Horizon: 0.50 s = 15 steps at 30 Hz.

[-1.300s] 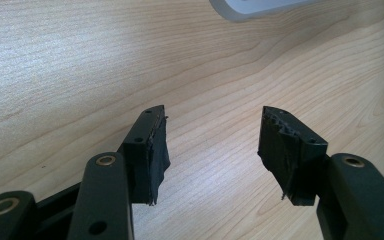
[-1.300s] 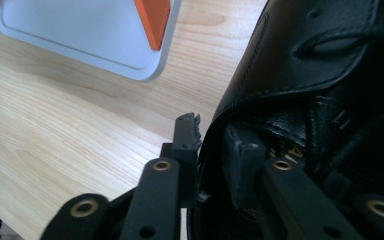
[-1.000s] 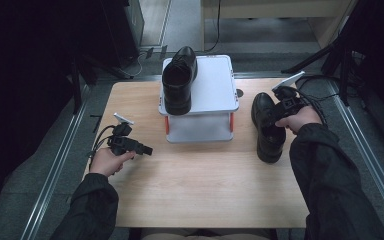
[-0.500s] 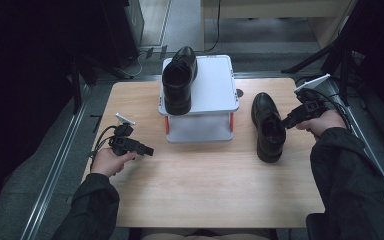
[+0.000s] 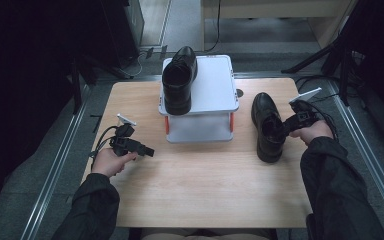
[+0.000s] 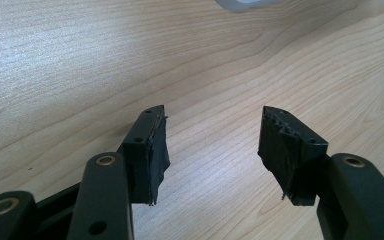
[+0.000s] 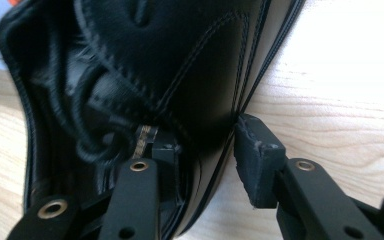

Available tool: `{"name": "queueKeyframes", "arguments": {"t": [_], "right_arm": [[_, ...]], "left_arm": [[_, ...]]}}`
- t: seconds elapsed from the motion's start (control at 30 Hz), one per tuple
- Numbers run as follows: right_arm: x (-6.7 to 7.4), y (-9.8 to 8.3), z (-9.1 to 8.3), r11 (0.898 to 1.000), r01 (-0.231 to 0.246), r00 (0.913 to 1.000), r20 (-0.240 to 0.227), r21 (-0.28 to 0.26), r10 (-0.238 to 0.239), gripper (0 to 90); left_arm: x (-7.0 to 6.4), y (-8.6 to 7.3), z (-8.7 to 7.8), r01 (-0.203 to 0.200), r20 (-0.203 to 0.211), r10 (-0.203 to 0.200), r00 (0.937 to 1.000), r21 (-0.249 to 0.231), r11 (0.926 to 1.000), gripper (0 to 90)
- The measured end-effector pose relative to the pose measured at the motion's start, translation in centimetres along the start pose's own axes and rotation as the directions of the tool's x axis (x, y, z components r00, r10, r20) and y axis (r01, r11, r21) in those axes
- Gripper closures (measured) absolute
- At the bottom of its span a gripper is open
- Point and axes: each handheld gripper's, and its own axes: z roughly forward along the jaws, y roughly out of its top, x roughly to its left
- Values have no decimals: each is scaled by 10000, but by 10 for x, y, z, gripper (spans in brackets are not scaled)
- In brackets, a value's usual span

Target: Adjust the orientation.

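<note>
A: Black dress shoe (image 5: 267, 127) flat on its sole on the table (image 5: 205, 185), right of the white stand (image 5: 215, 85), toe pointing away. Second shoe (image 5: 179, 80) up on the stand's top, left side.

B: Step in hand?

A: Looks like a release. Right gripper (image 5: 285, 126) straddling the shoe's side wall at the opening: one jaw down inside by the lining, the other outside. Jaws just been opening, leather wall between them, outer pad (image 7: 252, 155) barely off the leather, no squeeze to be seen.

B: Next move?

A: Probably a clean lift of the inner jaw straight up out of the opening, wide enough not to snag the collar and drag the shoe.

B: Pose?

A: Right hand low beside the heel, forearm in from the right, gripper aimed left into the shoe. Left gripper (image 5: 147, 150) resting near the table's left edge, pointing toward the stand, jaws well apart over bare wood, nothing between.
</note>
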Motion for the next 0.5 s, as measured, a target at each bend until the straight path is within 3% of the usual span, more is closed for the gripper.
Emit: {"name": "queueKeyframes", "arguments": {"t": [0.3, 0.5], "right_arm": [[1, 2, 9, 9992, -380, 9987, 354, 122, 375, 730], [-2, 4, 9, 9942, -1036, 9946, 125, 276, 1033, 775]], "left_arm": [[-3, 1, 2, -33, 4, 33, 10000, 13, 10000, 445], [-3, 1, 3, -37, 20, 37, 10000, 13, 10000, 445]]}}
